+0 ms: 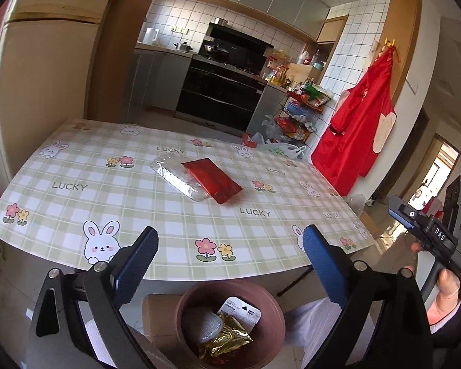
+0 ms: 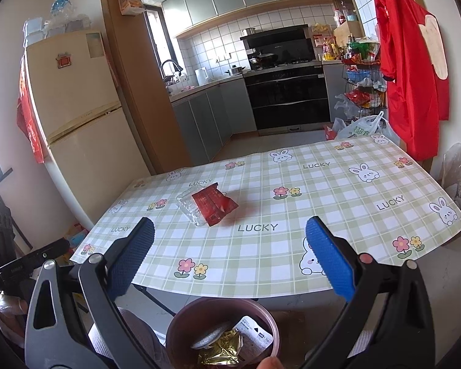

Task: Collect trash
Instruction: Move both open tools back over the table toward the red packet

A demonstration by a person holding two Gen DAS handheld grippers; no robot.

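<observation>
**A:** Right, through the left wrist camera first: the left gripper point(image 1: 229, 247) hangs with its blue ribbed pads spread wide and nothing between them, above the round brown plastic bin point(image 1: 230, 323). A gold foil wrapper point(image 1: 227, 343) and a white printed packet point(image 1: 239, 310) lie inside the bin. What is left?

**B:** Beyond the bin, mid-way across the green checked tablecloth point(image 1: 76, 206), a flat red foil packet point(image 1: 212, 180) lies against a clear crinkled plastic tray point(image 1: 176, 176); they touch.

**A:** And the right wrist camera?

**B:** The right gripper point(image 2: 230, 244) is released too, empty, pointing over the same bin point(image 2: 181, 329) at that red packet point(image 2: 213, 204) and clear tray point(image 2: 189, 207).

**A:** So the next pick, I'd judge.

**B:** Take the red packet first, by its raised free edge. It looks thin and slippery, so close fully before lifting, and keep the tray from dragging along.
</observation>
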